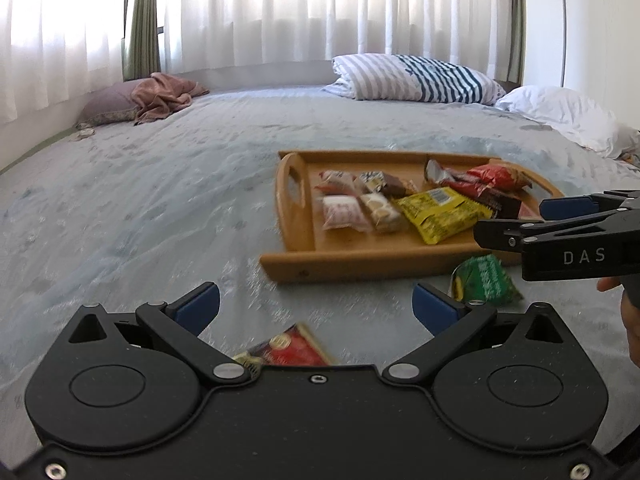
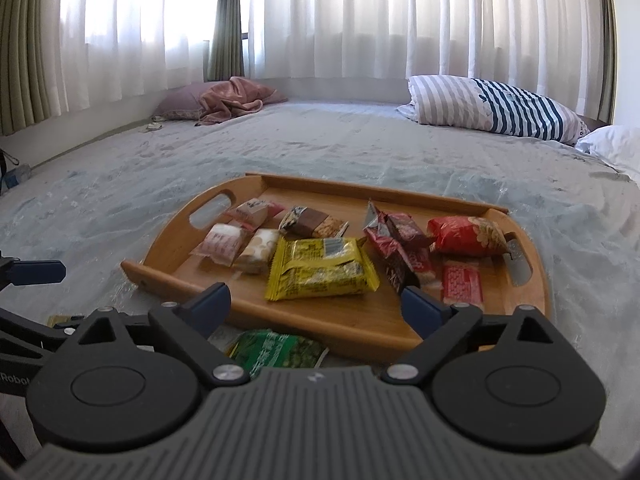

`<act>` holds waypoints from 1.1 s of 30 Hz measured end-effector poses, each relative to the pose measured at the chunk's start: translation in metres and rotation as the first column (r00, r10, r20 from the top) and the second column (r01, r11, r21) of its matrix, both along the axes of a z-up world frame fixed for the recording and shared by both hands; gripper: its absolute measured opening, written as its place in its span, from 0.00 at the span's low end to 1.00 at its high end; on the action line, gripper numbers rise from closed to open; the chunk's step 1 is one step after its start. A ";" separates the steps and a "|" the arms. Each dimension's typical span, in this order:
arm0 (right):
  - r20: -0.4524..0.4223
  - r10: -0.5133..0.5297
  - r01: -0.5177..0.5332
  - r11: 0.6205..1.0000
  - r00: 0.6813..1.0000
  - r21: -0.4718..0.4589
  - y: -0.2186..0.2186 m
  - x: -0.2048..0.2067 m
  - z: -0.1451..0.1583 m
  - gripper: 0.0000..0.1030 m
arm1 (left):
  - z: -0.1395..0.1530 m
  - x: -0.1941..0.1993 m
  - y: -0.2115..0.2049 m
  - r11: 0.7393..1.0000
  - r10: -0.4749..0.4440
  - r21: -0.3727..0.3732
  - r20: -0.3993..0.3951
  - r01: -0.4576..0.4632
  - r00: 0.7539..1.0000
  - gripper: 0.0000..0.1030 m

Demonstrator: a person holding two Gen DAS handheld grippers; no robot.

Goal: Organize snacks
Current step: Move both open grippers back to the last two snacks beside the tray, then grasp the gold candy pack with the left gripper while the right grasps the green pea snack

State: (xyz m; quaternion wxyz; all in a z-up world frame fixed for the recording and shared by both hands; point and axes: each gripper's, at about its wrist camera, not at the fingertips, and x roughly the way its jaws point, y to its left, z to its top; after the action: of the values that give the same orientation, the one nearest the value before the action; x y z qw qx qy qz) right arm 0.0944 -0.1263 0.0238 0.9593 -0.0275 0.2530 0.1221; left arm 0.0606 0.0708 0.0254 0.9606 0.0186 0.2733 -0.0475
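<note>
A wooden tray (image 1: 298, 266) (image 2: 352, 322) lies on the bed and holds several snack packets, among them a yellow packet (image 1: 438, 214) (image 2: 320, 268) and a red bag (image 1: 498, 176) (image 2: 466, 236). A green packet (image 1: 486, 280) (image 2: 276, 350) lies on the sheet just in front of the tray. A red packet (image 1: 292, 350) lies on the sheet below my left gripper (image 1: 316, 306), which is open and empty. My right gripper (image 2: 316, 306) is open and empty, above the green packet at the tray's near edge; it also shows in the left wrist view (image 1: 516, 220).
The bed has a grey-blue sheet (image 1: 140, 208). A striped folded quilt (image 1: 416, 78) and a white pillow (image 1: 560, 114) lie at the far right. A purple pillow with a pink cloth (image 1: 160, 98) lies at the far left. Curtains hang behind.
</note>
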 end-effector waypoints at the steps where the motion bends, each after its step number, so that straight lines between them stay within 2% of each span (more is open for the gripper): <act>1: -0.003 0.001 -0.001 1.000 1.000 -0.002 0.001 -0.001 -0.002 0.96 | -0.001 -0.001 0.001 1.000 0.003 0.001 -0.004 -0.003 1.000 1.00; 8: -0.022 0.002 -0.002 1.000 1.000 -0.023 0.011 -0.010 -0.017 0.96 | -0.010 -0.010 0.011 1.000 0.025 -0.009 -0.032 -0.025 0.999 1.00; 13: -0.053 0.013 -0.014 1.000 0.999 -0.026 0.019 -0.011 -0.026 0.96 | -0.016 -0.014 0.014 0.999 0.030 0.024 -0.035 -0.030 0.999 1.00; 17: -0.072 0.038 -0.039 0.999 0.997 -0.015 0.025 -0.011 -0.030 0.90 | -0.021 -0.014 0.020 0.999 0.031 0.016 -0.046 -0.030 0.998 0.98; 19: -0.071 0.035 -0.037 0.999 0.997 -0.027 0.028 -0.011 -0.032 0.88 | -0.023 -0.013 0.022 1.000 0.027 0.001 -0.054 -0.027 0.998 0.94; 21: -0.075 0.032 -0.034 0.999 0.997 -0.034 0.031 -0.011 -0.034 0.85 | -0.025 -0.012 0.025 1.000 0.016 -0.022 -0.072 -0.018 0.997 0.84; 23: -0.081 0.024 -0.027 0.999 0.996 -0.040 0.032 -0.010 -0.035 0.82 | -0.026 -0.013 0.028 0.999 0.014 -0.045 -0.083 -0.017 0.996 0.78; 28: -0.081 0.008 -0.012 0.998 0.997 -0.055 0.033 -0.009 -0.037 0.75 | -0.025 -0.016 0.027 0.999 0.017 -0.034 -0.075 -0.019 0.997 0.62; 30: -0.075 0.004 -0.008 0.998 0.997 -0.065 0.034 -0.010 -0.036 0.67 | -0.022 -0.018 0.026 0.999 0.012 -0.035 -0.074 -0.015 0.997 0.50; 33: -0.071 -0.001 -0.003 0.998 0.997 -0.067 0.035 -0.012 -0.036 0.63 | -0.021 -0.019 0.024 1.000 0.008 -0.022 -0.077 -0.010 0.997 0.48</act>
State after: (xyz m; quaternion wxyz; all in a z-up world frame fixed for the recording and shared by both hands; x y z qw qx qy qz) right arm 0.0827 -0.0911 -0.0126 0.9483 -0.0555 0.2907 0.1149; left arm 0.0412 0.0950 0.0046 0.9497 0.0046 0.3097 -0.0471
